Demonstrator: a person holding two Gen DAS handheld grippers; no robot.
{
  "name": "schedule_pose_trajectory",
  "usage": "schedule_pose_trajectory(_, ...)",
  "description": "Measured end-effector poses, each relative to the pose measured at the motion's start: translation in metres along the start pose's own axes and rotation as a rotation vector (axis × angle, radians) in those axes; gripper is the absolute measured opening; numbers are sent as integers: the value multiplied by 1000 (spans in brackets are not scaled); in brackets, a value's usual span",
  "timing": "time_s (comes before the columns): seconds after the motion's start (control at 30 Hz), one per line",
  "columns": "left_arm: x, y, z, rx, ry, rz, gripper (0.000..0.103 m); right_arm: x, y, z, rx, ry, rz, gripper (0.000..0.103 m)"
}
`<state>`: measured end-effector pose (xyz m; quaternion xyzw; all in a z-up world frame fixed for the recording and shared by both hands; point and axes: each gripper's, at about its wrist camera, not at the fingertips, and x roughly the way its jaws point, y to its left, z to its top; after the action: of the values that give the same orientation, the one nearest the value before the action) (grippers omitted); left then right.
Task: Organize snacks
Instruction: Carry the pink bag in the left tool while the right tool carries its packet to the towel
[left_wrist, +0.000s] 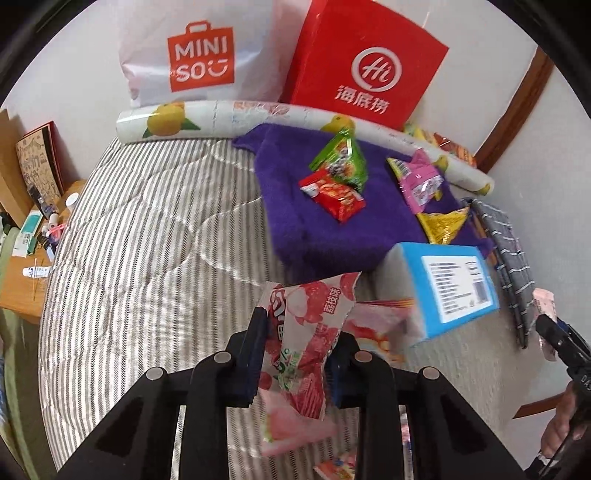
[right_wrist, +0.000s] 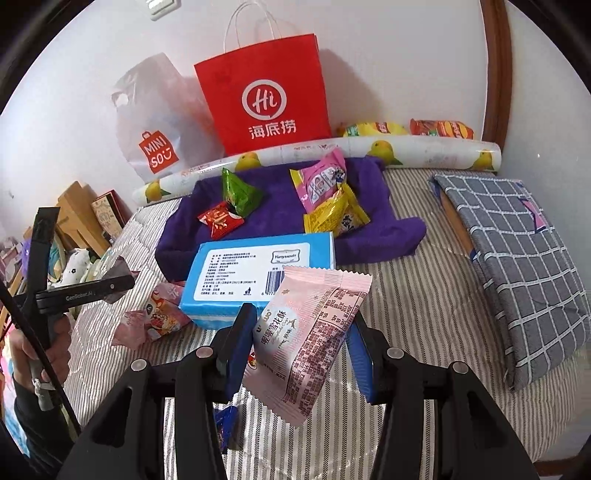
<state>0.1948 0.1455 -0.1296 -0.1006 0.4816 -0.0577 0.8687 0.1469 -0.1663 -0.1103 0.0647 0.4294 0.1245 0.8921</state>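
Note:
My left gripper is shut on a red-and-white lychee snack packet, held above the striped bed. My right gripper is shut on a pale pink snowflake-crisp packet, also lifted. A purple towel lies ahead with a green packet, a red packet, a pink packet and a yellow packet on it. A pink patterned packet lies on the bed by the blue box.
A blue tissue box sits in front of the towel. A red paper bag, a Miniso bag and a lemon-print roll line the wall. A grey checked cloth lies right. A cluttered bedside table stands left.

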Motion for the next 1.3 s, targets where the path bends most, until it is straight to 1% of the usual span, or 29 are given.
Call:
schedule_pose_trajectory(0.1, -6, -9, 2, -6, -4, -23, 26, -5, 2, 5, -4, -9, 4, 48)
schedule_pose_trajectory(0.27, -15, -23, 9, 5, -23, -27, 26, -15, 9, 18, -41, -43, 17, 48)
schedule_pose_trajectory(0.43, -22, -32, 22, 10, -40, -34, 26, -19, 21, 39, -100, -83, 20, 48)
schedule_pose_trajectory(0.53, -24, -37, 31, 14, -51, -35, 26, -18, 27, 52, -125, -91, 23, 48)
schedule_pose_trajectory(0.7, -21, -45, 47, 16, -58, -38, 26, -17, 35, 73, -152, -115, 53, 48)
schedule_pose_trajectory(0.97, -10, -55, 69, 19, -56, -36, 26, 7, 45, 99, -196, -112, 74, 48)
schedule_pose_trajectory(1.1, -1, -58, 81, 17, -52, -31, 27, 24, 41, 114, -205, -103, 81, 48)
schedule_pose_trajectory(1.3, 13, -56, 100, 0, -51, -24, 26, 50, 30, 141, -180, -86, 101, 48)
